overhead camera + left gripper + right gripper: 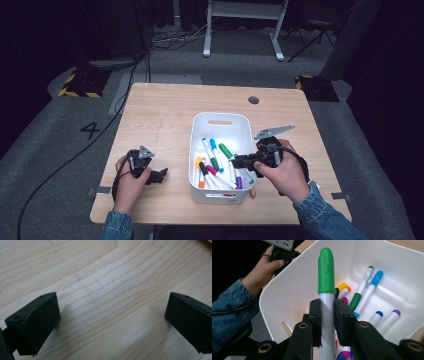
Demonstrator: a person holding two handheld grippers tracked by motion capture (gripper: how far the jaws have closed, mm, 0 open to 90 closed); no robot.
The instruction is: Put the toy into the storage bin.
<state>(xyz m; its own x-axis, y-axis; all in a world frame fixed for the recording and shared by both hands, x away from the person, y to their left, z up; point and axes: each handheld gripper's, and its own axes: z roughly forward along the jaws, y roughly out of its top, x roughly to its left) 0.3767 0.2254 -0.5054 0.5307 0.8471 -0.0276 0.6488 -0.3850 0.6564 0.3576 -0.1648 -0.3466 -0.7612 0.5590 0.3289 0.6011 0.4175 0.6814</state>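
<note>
A white bin [220, 120] in the middle of the wooden table [160, 115] holds several capped markers [212, 167]. My right gripper [236, 161] reaches over the bin's right wall and is shut on a white marker with a green cap [226, 150]. In the right gripper view the black pads [315, 315] clamp that marker's barrel while the green cap [326, 277] sticks out over the bin [294, 287]. To the left of the bin, my left gripper [160, 176] rests low over the table. Its jaws stand wide apart over bare wood [112, 290], with nothing between them.
Blue, purple, orange, yellow and green capped markers [368, 292] lie loose on the bin floor. The other hand and its gripper [279, 251] sit beyond the bin's far wall. A round cable hole [253, 100] is near the table's far edge.
</note>
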